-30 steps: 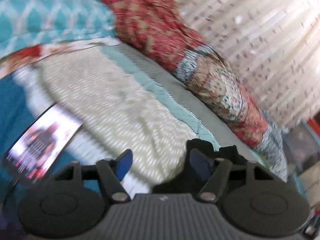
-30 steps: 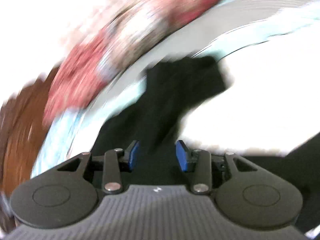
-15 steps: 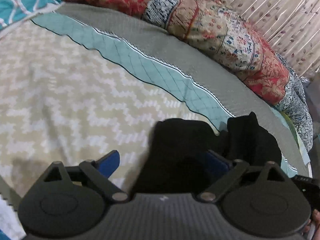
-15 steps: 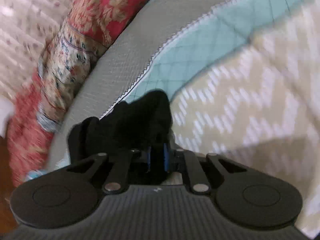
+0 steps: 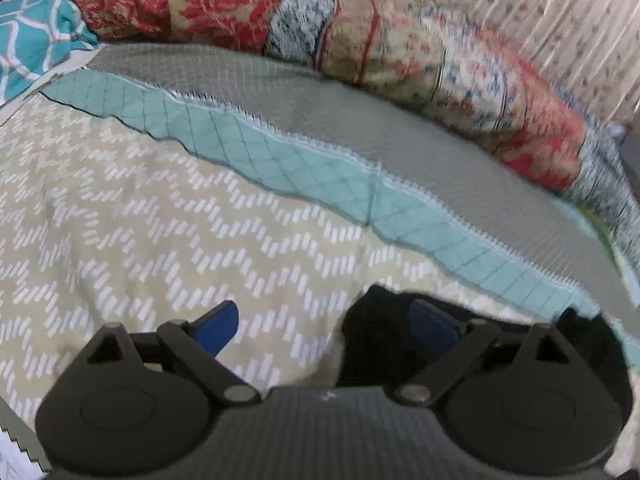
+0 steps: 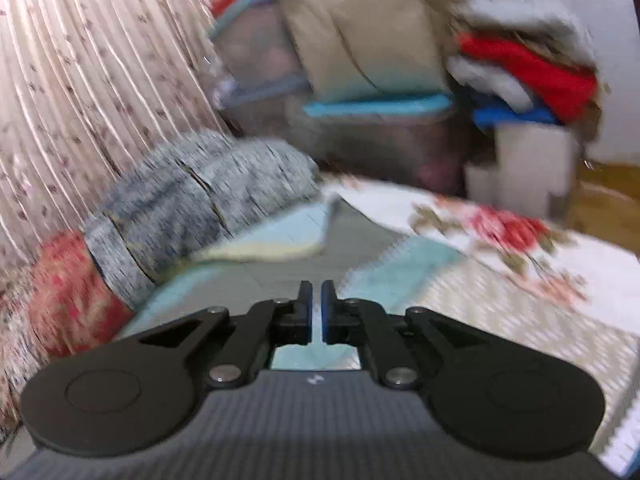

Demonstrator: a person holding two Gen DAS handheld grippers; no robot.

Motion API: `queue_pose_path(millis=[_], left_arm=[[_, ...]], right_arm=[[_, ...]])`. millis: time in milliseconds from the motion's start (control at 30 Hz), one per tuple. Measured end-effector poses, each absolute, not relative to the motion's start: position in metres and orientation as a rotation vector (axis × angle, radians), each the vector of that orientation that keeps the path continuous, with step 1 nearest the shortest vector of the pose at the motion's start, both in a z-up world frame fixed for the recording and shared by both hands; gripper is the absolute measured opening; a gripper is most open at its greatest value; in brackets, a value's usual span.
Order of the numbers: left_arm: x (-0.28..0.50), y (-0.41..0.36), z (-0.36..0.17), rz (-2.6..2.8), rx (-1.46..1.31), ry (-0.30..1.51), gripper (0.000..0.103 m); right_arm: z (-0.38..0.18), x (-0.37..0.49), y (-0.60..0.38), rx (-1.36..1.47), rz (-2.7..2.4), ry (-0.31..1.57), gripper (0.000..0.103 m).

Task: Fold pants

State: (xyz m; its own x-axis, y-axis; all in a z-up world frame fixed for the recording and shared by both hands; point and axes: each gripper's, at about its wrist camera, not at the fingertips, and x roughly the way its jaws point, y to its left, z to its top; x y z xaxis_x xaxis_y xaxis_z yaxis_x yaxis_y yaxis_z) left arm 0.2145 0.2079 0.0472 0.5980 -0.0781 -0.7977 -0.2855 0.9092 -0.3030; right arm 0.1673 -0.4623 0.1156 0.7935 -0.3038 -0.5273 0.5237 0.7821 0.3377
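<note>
The black pants lie bunched on the bed at the lower right of the left wrist view. My left gripper hangs just above them, wide open. Its right finger is over the black cloth and its left finger over bare bedspread, and the pads press on nothing. My right gripper points across the bed toward the room. Its jaws have closed to a thin slit, with only bedspread showing through it. No pants show in the right wrist view.
A beige chevron bedspread with a teal band and grey border covers the bed. A rolled patchwork quilt lies along the curtain. Stacked bins and folded clothes stand beyond the bed's end.
The right gripper, which was shut on the black cloth half a second ago, has swung up and away, and the pants have left its view. The left gripper opened wide over the pants.
</note>
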Motion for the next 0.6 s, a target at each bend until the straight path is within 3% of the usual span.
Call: queue_pose_path(millis=[67, 133, 200, 233, 267, 300, 333, 367, 433, 600], left_arm=[[0.22, 0.202, 0.034, 0.108, -0.425, 0.983, 0.096], [0.22, 0.192, 0.029, 0.101, -0.409, 0.996, 0.098], [0.217, 0.176, 0.029, 0.07, -0.367, 0.991, 0.093], [0.215, 0.169, 0.029, 0.054, -0.345, 0.989, 0.076], [0.212, 0.16, 0.029, 0.022, -0.318, 0.99, 0.047], [0.211, 0.154, 0.028, -0.012, -0.313, 1.001, 0.035], [0.207, 0.146, 0.028, -0.002, -0.29, 0.999, 0.031], [0.204, 0.142, 0.031, 0.012, -0.26, 0.983, 0.023], [0.197, 0.14, 0.039, 0.02, -0.247, 0.957, 0.02], [0.154, 0.177, 0.075, 0.055, -0.419, 0.803, 0.016]], right_arm=[[0.094, 0.165, -0.459, 0.501, -0.428, 0.534, 0.018], [0.071, 0.183, -0.442, 0.519, -0.369, 0.601, 0.05], [0.049, 0.2, -0.415, 0.515, -0.263, 0.67, 0.051], [0.042, 0.21, -0.397, 0.488, -0.198, 0.711, 0.054], [0.03, 0.224, -0.376, 0.444, -0.117, 0.754, 0.059], [0.021, 0.235, -0.36, 0.414, -0.075, 0.786, 0.07], [0.008, 0.247, -0.344, 0.397, -0.049, 0.826, 0.073], [-0.004, 0.258, -0.333, 0.397, -0.03, 0.877, 0.07], [-0.023, 0.274, -0.318, 0.422, -0.021, 0.975, 0.011], [0.029, 0.24, -0.254, 0.315, 0.197, 0.747, 0.007]])
